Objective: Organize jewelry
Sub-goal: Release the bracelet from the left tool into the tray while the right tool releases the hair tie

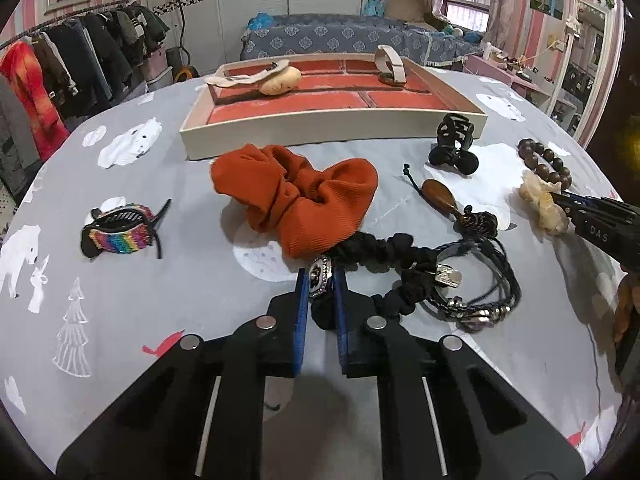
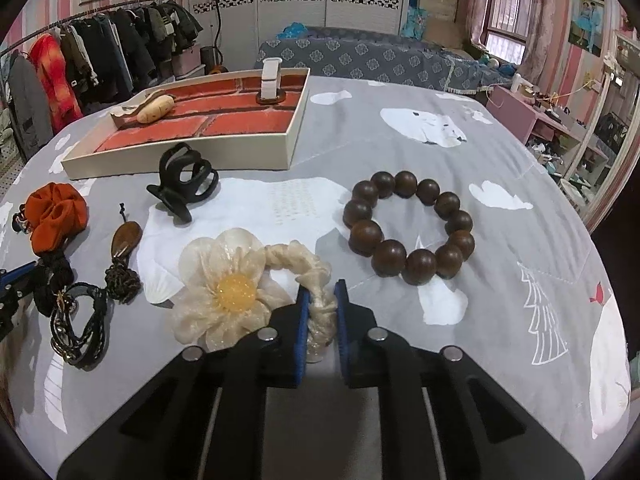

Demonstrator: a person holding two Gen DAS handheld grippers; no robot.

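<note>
The left tongs (image 1: 321,280) are closed on a black braided hair tie with a silver rhinestone charm (image 1: 384,260), the charm pinched between the blue pads (image 1: 303,292). The right tongs (image 2: 321,294) grip the twisted band of a cream fabric flower hair tie with a yellow centre (image 2: 224,288), the bloom lying just left of the pads.

Everything rests on a surface covered by a grey cloth printed with white polar bears and trees (image 2: 400,152); whether it is a counter or a bed cannot be told. The landmark is a shallow cream tray with a red brick-pattern floor (image 1: 332,136) at the far side. In front of the tray lie an orange ribbed scrunchie (image 1: 296,196), touching the black tie, and a black plastic claw clip (image 2: 184,184). To the tray's front right sits a dark brown wooden bead bracelet (image 2: 408,228). To its front left lies a rainbow-striped hair clip (image 1: 118,232). A brown teardrop pendant on a knotted cord (image 1: 440,196) and a bundle of dark cord bracelets (image 1: 480,288) lie in front of the claw clip.

Inside the tray are a beige potato-shaped piece (image 1: 280,80) and a cream strap loop (image 1: 390,64). Behind stand a rack of hanging clothes (image 2: 100,52), a blue patterned sofa (image 2: 360,60) and pink striped walls.
</note>
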